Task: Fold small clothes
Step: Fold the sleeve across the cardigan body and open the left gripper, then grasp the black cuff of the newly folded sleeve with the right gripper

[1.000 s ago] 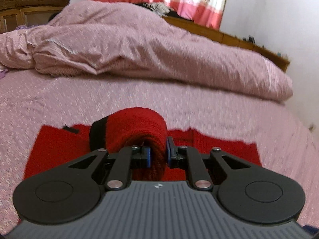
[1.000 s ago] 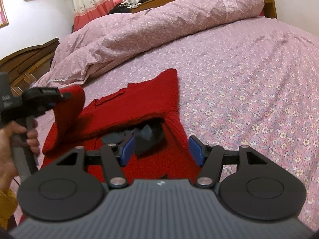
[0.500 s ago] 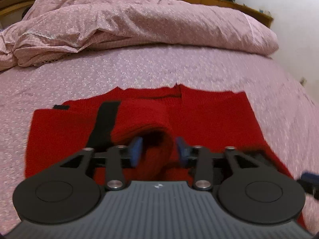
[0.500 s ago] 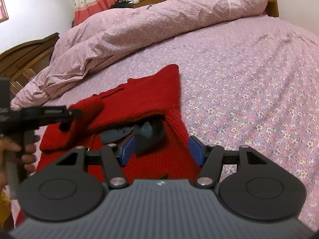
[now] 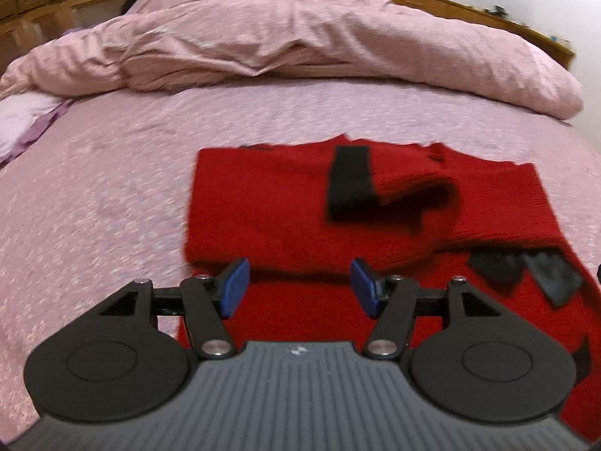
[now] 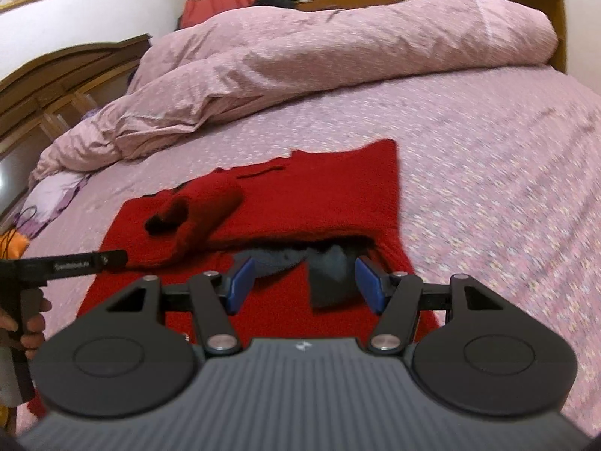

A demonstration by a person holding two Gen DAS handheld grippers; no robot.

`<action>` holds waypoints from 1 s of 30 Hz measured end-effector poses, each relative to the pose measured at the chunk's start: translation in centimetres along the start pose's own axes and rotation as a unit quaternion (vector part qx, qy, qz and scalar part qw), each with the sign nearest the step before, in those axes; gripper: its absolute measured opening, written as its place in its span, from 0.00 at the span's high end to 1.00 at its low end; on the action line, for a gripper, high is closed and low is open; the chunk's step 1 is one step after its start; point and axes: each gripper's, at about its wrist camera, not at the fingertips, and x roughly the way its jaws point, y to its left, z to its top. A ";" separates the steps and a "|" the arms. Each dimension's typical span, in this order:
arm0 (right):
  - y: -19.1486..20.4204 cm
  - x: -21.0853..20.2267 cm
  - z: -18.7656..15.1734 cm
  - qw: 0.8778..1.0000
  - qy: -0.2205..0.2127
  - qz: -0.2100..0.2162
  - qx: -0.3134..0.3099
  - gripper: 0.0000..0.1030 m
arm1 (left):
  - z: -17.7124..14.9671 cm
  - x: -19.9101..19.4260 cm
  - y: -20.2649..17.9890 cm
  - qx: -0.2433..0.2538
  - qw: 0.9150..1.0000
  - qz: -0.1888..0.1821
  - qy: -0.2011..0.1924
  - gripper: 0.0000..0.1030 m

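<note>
One red sweater (image 5: 263, 203) lies flat on the pink bed (image 5: 112, 188), with one sleeve (image 5: 409, 188) folded across its body (the black cuff lies on the red knit) and one dark lining (image 6: 330, 274) showing at the near hem. The left tongs (image 5: 298, 287) have just been opening and now stand apart over the near edge with nothing between the pads, while the right tongs (image 6: 302, 282) stand about as wide, empty, above the lining. In the right view a hand (image 6: 32, 323) holds the left tool, whose side bears white writing too blurred to read.
</note>
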 end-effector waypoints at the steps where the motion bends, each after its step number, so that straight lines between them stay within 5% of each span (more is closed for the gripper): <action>1: 0.5 0.3 0.2 1.000 0.001 0.004 -0.008 0.40 | -0.1 0.1 0.5 -0.005 1.000 0.000 0.001 0.37; 13: 7.8 5.7 3.1 0.993 0.023 0.066 -0.097 0.40 | -1.4 2.4 2.6 -0.040 0.999 0.015 0.018 0.39; 26: 12.4 15.1 5.0 0.980 0.080 0.033 -0.181 0.42 | -1.5 3.9 2.8 -0.040 0.999 0.017 0.019 0.38; 27: 12.5 15.6 5.0 0.979 0.085 0.030 -0.184 0.44 | -1.5 3.9 2.8 -0.040 0.999 0.018 0.019 0.38; 29: 12.4 16.3 5.0 0.979 0.087 0.021 -0.184 0.72 | -1.5 4.0 2.9 -0.040 0.999 0.017 0.018 0.38; 30: 12.2 16.6 5.1 0.980 0.084 0.014 -0.177 0.75 | -1.5 4.0 2.9 -0.039 0.999 0.017 0.018 0.38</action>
